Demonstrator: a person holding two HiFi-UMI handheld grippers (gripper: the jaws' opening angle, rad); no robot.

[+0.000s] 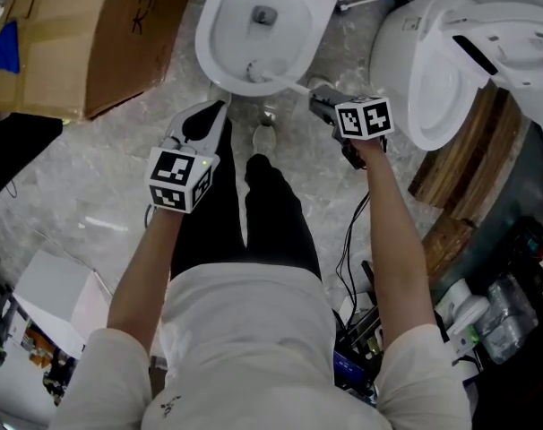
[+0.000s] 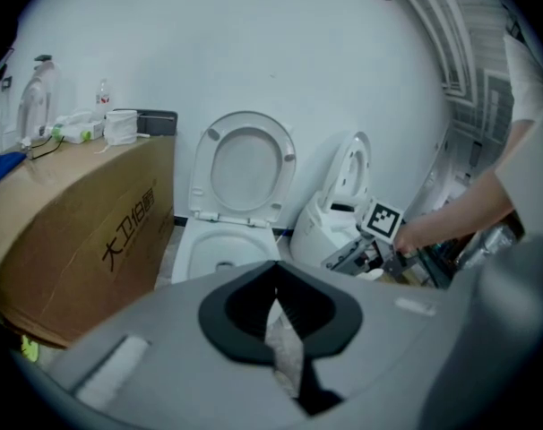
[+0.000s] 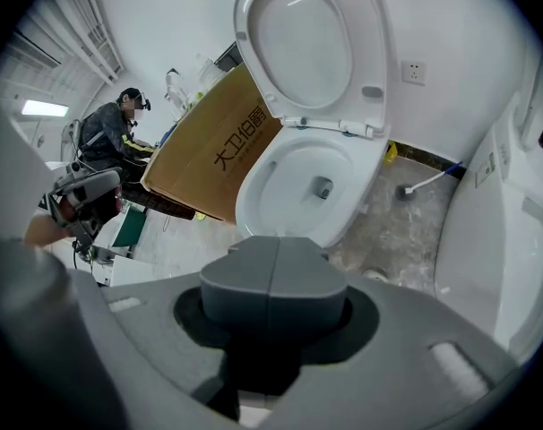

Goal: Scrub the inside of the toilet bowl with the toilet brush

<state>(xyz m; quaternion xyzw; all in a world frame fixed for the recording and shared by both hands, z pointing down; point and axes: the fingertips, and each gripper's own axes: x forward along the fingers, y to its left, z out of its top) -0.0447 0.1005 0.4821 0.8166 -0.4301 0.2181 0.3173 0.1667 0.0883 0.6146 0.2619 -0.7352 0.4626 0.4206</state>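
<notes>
Grip itself is hard to see: in its own view the right claw (image 3: 273,280) has its pads pressed flat together, and they block the brush completely. Head view sorts it though: the brush (image 1: 280,80) has its white handle running into that claw's tips, head down inside the bowl (image 1: 207,34) by the near rim. Left claw (image 1: 219,111) is closed on nothing, just short of the bowl's front edge
</notes>
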